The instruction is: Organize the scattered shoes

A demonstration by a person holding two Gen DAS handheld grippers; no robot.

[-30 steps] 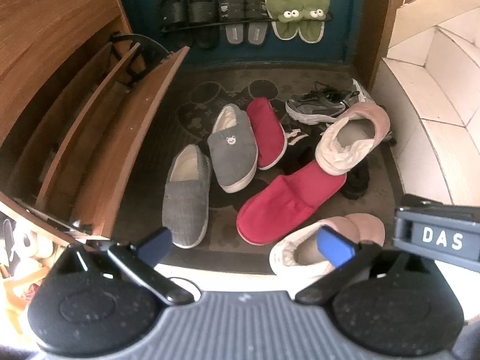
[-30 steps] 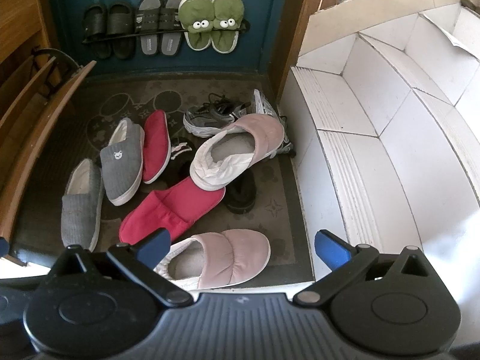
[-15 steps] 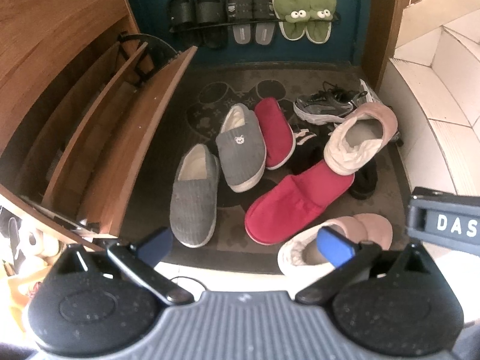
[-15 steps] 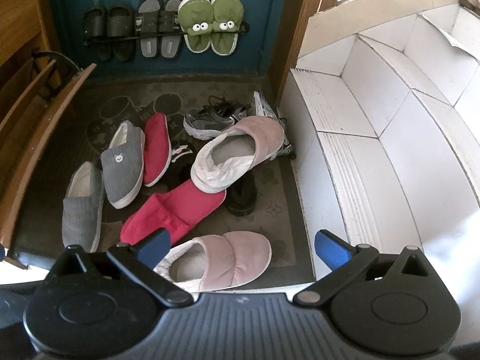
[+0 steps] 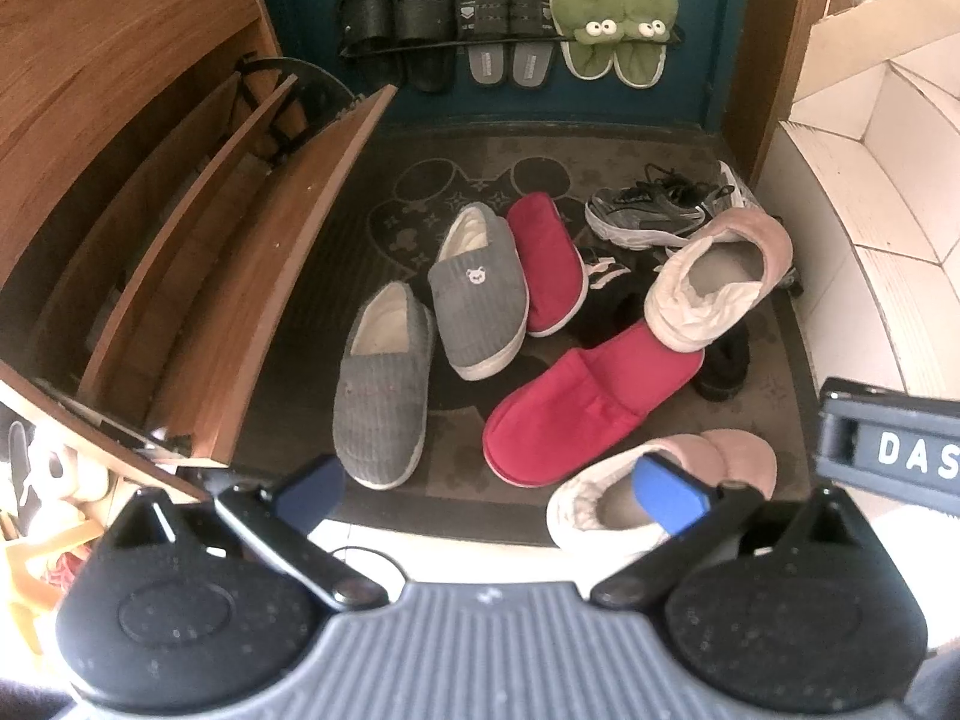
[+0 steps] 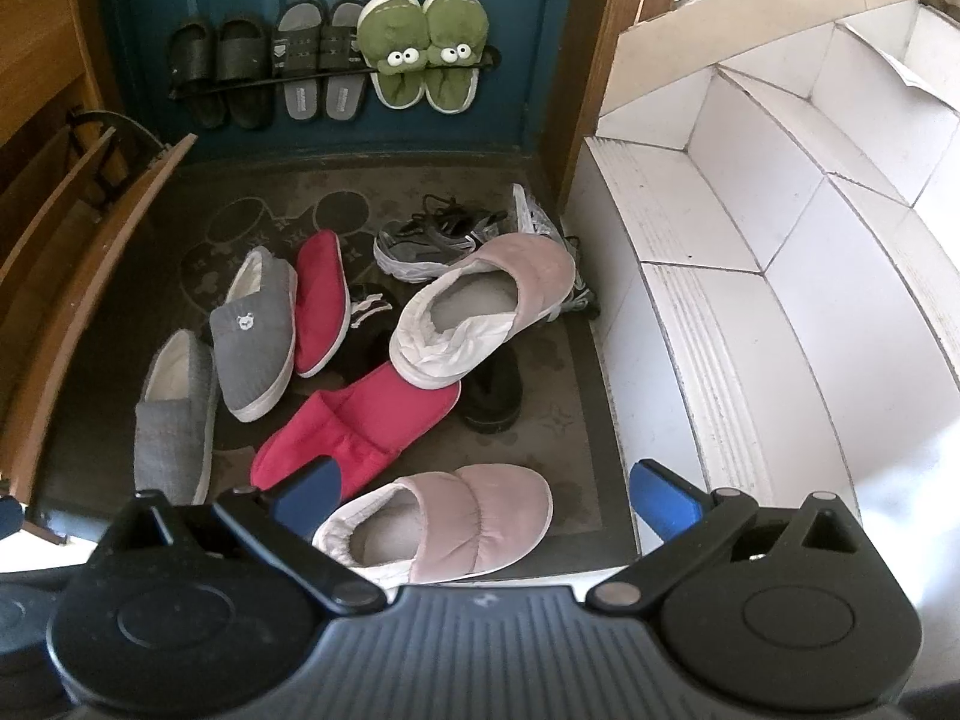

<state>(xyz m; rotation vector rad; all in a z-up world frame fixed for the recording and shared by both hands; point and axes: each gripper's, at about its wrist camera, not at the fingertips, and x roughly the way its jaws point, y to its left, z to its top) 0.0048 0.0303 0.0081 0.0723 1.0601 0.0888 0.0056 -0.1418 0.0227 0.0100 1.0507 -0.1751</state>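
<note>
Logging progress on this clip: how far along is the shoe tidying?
Barely begun. Done: only the three pairs on the door rack. In hand: nothing; left tool and right tool are open. Left: grey, red and pink slippers on the mat.

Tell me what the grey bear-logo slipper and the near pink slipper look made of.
Grey bear-logo slipper: ribbed knit or corduroy-like fabric, matte, with a pale fleecy-looking lining and a white sole edge. Near pink slipper: smooth padded fabric, perhaps nylon, puffy quilted seams, faint sheen.
</note>
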